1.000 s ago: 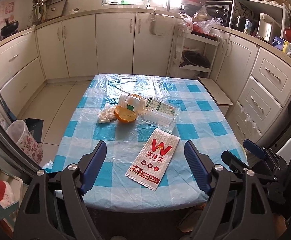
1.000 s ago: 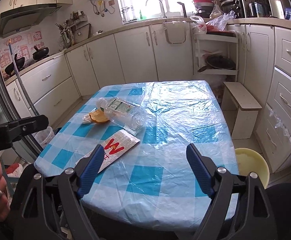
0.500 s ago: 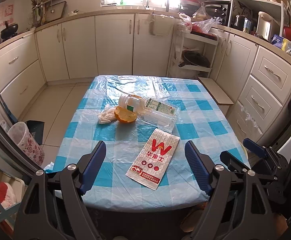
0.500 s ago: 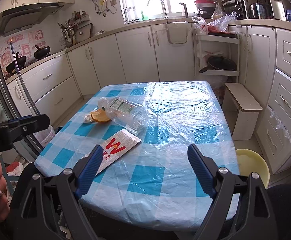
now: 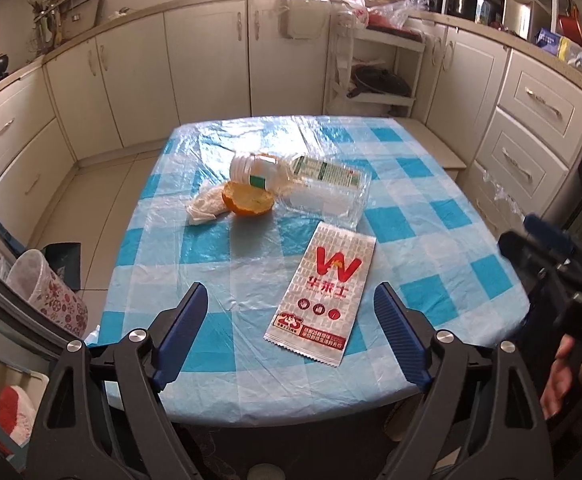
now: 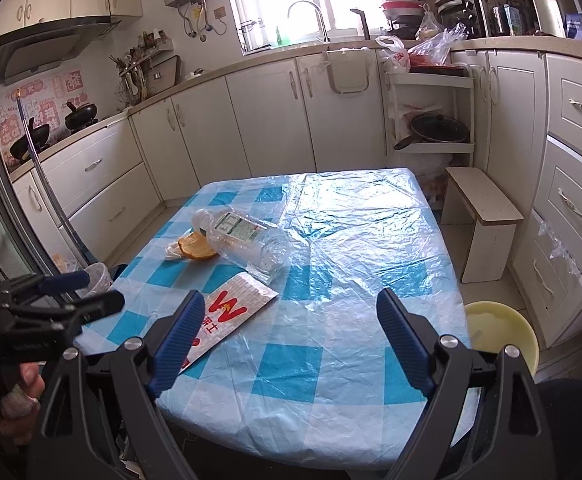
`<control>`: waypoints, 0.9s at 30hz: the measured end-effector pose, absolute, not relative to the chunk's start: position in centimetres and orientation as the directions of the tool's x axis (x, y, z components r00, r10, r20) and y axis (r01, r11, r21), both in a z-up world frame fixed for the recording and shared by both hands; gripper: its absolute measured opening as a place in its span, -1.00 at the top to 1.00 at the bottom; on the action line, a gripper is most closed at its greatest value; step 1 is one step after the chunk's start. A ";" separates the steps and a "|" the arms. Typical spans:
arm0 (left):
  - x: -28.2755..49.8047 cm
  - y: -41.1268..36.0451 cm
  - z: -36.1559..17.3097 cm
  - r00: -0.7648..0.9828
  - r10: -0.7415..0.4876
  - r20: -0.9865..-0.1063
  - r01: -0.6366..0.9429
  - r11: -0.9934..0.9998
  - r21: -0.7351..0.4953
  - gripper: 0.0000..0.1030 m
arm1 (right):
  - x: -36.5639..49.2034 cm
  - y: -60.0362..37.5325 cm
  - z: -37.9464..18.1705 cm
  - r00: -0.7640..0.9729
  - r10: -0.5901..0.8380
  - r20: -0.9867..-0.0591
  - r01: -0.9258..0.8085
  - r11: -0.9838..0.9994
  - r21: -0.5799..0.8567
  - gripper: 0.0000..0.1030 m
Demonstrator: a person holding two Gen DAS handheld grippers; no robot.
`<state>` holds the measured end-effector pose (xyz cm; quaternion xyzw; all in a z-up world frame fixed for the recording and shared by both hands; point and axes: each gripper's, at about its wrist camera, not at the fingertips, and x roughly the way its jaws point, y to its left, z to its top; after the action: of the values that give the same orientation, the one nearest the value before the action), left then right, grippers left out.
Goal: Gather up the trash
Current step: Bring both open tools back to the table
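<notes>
On the table with the blue-and-white checked plastic cloth [image 5: 431,216], going left to right in the left wrist view, the trash sits around the centre: a crumpled white tissue [image 5: 205,209] at about nine o'clock of the group, touching a hollow orange peel half [image 5: 248,201]. The mouth end of a clear plastic bottle with a green-and-white label [image 5: 311,188], lying on its side, overhangs the peel. A flat silver-and-red snack wrapper [image 5: 325,292] lies toward five o'clock, just beside the bottle's base.

The left gripper [image 5: 291,328] has just been opening its jaws; they stand wide with nothing between the pads, above the near table edge. The right gripper [image 6: 291,334] is likewise spread and empty.

Risks, as I judge them: the wrapper lies flat on slick film, so the pads may slide over it or pinch the cloth and drag everything. The bottle is round and may roll off if nudged. Lifting the bottle could tip the peel.

The left view alone shows a patterned plastic bin [image 5: 47,292] on the floor at eight o'clock. The right view alone shows a pale yellow basin [image 6: 503,332] on the floor at four o'clock.
</notes>
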<state>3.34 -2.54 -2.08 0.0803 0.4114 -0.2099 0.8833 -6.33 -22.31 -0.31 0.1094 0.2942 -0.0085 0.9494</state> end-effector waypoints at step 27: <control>8.8 -11.2 -10.2 0.407 -0.324 -0.854 0.631 0.776 0.007 -0.25 | 3.4 -24.2 -2.0 0.738 0.204 -0.643 -0.037 0.964 0.263 -0.73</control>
<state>8.79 -11.23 -10.21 0.1666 0.4605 -0.2902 0.8221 3.36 -24.20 -2.02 0.1171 0.3560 0.0652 0.9248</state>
